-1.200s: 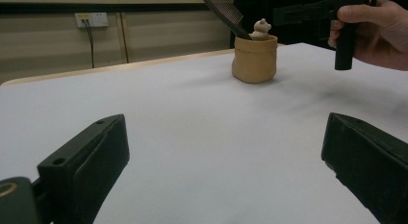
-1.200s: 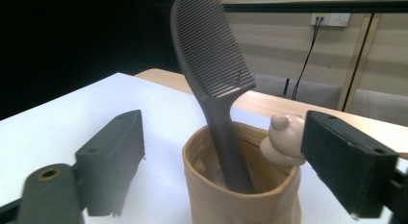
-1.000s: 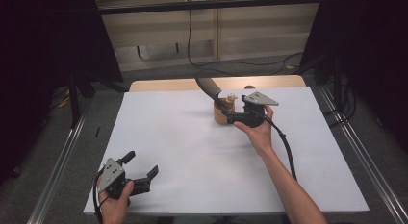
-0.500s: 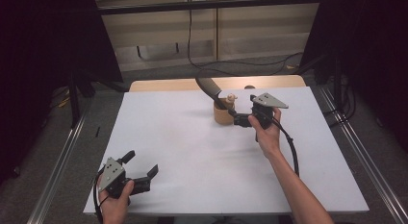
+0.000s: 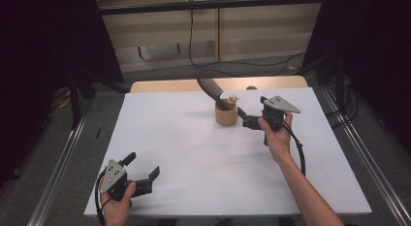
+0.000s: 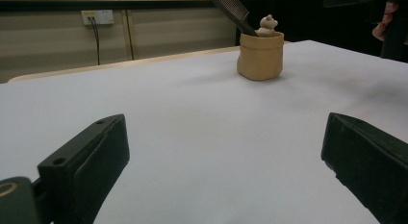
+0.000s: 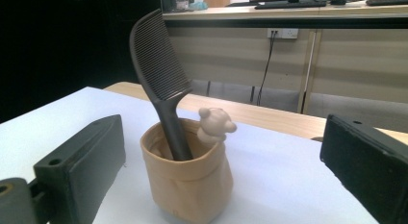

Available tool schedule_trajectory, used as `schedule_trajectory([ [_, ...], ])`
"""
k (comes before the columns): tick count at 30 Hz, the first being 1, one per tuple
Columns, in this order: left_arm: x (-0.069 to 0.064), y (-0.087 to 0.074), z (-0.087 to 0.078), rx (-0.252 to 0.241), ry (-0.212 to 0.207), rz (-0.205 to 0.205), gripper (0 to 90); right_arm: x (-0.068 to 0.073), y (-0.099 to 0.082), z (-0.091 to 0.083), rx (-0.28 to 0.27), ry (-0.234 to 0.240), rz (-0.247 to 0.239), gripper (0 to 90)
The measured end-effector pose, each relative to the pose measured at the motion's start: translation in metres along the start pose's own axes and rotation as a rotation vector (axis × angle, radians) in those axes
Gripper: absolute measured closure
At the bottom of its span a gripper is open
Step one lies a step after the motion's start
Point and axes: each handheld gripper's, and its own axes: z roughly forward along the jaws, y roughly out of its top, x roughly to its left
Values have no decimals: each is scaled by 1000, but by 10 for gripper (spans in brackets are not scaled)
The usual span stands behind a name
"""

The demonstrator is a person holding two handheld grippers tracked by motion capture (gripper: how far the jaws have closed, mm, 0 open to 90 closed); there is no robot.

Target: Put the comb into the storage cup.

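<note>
Where the white table (image 5: 194, 153) ends, grey floor (image 5: 58, 138) (dark curtains behind).

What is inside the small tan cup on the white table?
The tan bag-shaped cup holds a dark comb, leaning handle-down, with a small beige bear figure at its rim. The cup wall hides the comb's lower end.

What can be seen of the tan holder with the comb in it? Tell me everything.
The tan holder is a small, soft-looking pouch shaped like a paper bag, with a folded rim and a matte surface. It stands upright on the white table, towards the far edge. A dark comb leans out of it, teeth up, and a small bear-like figure sits at its rim. The right gripper, open, is beside it.
</note>
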Motion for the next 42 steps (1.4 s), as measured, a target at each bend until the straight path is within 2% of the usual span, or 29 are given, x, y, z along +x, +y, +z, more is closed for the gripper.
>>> schedule_trajectory([
  [3,2,-1,-1,4,-3,-4,29,-2,0,-5,-5,-13,-20,11],
  [7,3,1,-3,-21,16,-7,29,-2,1,-9,-3,-21,-47,6],
  [12,5,0,-3,-20,13,-16,29,-1,0,-17,-10,-25,-56,6],
  [19,4,1,-4,-21,11,-17,29,-1,0,-29,-24,-60,-76,6],
  [26,5,2,-4,-28,21,-21,36,-1,-2,-45,-49,-49,-47,4],
  [42,4,2,-5,-41,24,-37,36,-2,-16,-71,-65,-69,-45,3],
])
